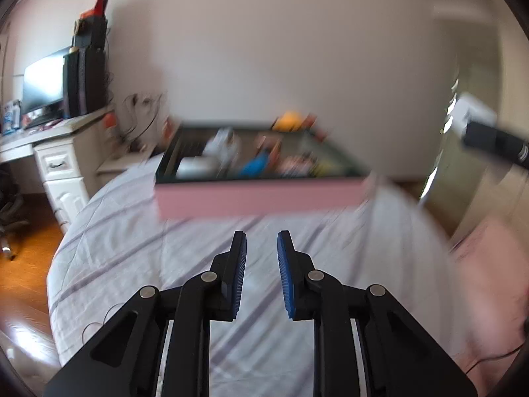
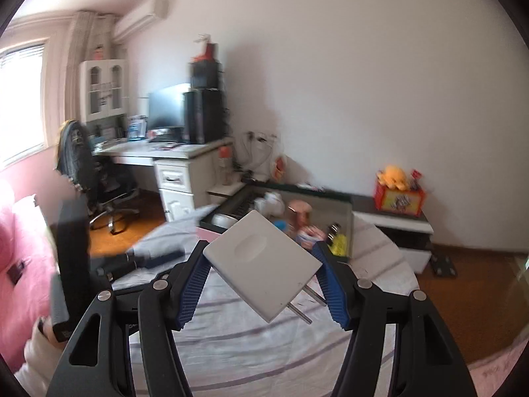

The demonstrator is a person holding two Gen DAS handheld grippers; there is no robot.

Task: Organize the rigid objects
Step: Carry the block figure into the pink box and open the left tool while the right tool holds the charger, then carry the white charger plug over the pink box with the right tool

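Note:
My right gripper (image 2: 261,248) is shut on a flat white power adapter (image 2: 261,261) with two metal prongs, held tilted above the striped bed. Beyond it stands an open box (image 2: 347,221) with pink sides and a dark rim, filled with several small objects. In the left wrist view my left gripper (image 1: 262,241) is open and empty over the bed, pointing at the same box (image 1: 258,197). The right gripper and the white adapter (image 1: 472,115) show blurred at the right edge there.
A white desk (image 2: 172,152) with a monitor, dark boxes and an office chair (image 2: 99,182) stands at the left. A low white cabinet (image 2: 396,225) with an orange plush and a toy box is at the right. The bed's striped cover (image 1: 165,264) lies below. Wooden floor surrounds the bed.

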